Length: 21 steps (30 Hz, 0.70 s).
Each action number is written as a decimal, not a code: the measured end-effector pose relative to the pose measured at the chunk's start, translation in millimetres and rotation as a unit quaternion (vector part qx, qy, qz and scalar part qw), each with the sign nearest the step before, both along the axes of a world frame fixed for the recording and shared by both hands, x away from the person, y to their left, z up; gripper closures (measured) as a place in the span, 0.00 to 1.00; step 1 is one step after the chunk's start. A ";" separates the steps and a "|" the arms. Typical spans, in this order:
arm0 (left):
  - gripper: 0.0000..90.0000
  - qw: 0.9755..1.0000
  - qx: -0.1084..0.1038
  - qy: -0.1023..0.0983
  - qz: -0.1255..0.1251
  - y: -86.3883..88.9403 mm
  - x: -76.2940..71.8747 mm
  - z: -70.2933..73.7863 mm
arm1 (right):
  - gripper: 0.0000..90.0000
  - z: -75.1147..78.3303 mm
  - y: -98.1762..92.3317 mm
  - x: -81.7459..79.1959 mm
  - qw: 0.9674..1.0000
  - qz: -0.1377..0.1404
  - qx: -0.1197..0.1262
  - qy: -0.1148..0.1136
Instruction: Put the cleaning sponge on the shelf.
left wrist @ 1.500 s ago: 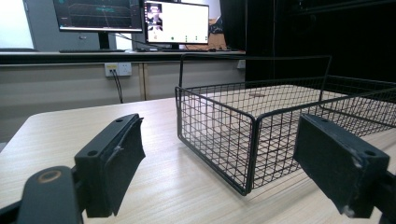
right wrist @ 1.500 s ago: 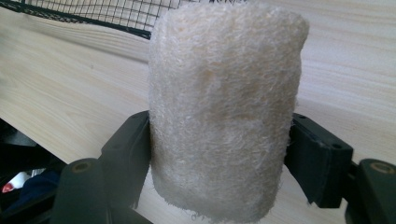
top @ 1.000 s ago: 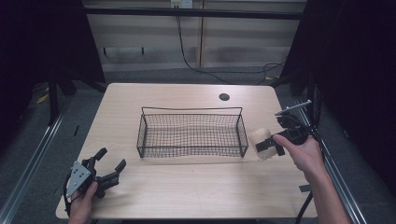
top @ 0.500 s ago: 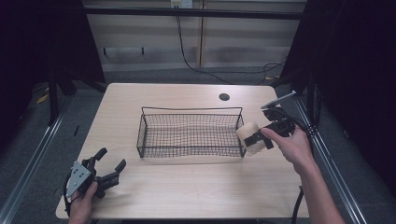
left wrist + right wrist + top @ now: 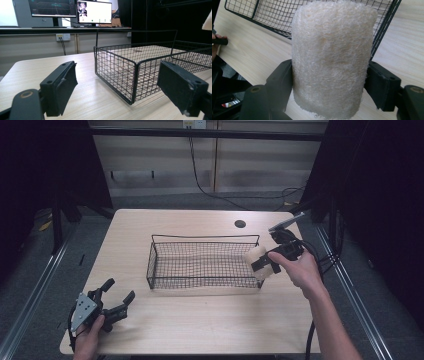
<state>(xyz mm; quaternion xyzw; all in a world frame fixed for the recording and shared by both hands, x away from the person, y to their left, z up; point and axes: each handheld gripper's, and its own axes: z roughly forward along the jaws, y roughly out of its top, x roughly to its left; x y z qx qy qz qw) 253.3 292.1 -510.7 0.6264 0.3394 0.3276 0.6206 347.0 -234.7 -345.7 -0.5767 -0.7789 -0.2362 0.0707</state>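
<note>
A cream, fibrous sponge roll (image 5: pixel 256 258) is clamped between the black jaws of my right gripper (image 5: pixel 262 264), which is shut on it. It hangs at the right end of the black wire basket (image 5: pixel 205 238), over its rim. In the right gripper view the sponge roll (image 5: pixel 332 57) stands upright between the pads of the right gripper (image 5: pixel 329 85), with the basket's corner (image 5: pixel 269 15) behind it. My left gripper (image 5: pixel 119 290) rests near the table's front left, open and holding nothing. In the left gripper view the left gripper (image 5: pixel 120 92) faces the basket (image 5: pixel 117 67).
The light wooden table (image 5: pixel 200 330) has a round cable hole (image 5: pixel 240 224) at the back right. Monitors (image 5: pixel 93 12) stand on a desk beyond the table. Dark frame posts flank the table's sides.
My right gripper has carried the sponge roll leftward, from beside the basket's right end to over its right rim. The left gripper has stayed still.
</note>
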 end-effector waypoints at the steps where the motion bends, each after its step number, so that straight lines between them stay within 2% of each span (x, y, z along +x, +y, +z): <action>1: 0.17 1.000 -0.001 0.000 0.000 -0.1 0.0 0.0 | 0.32 -0.5 1.0 1.2 1.000 -0.001 0.000 0.000; 13: 0.17 1.000 0.000 0.000 0.000 0.0 0.0 0.0 | 0.32 0.5 15.8 15.2 1.000 -0.008 -0.009 -0.003; 21: 0.17 1.000 0.000 0.000 0.000 0.0 0.0 0.0 | 0.32 -9.0 27.6 26.6 1.000 -0.013 -0.011 0.009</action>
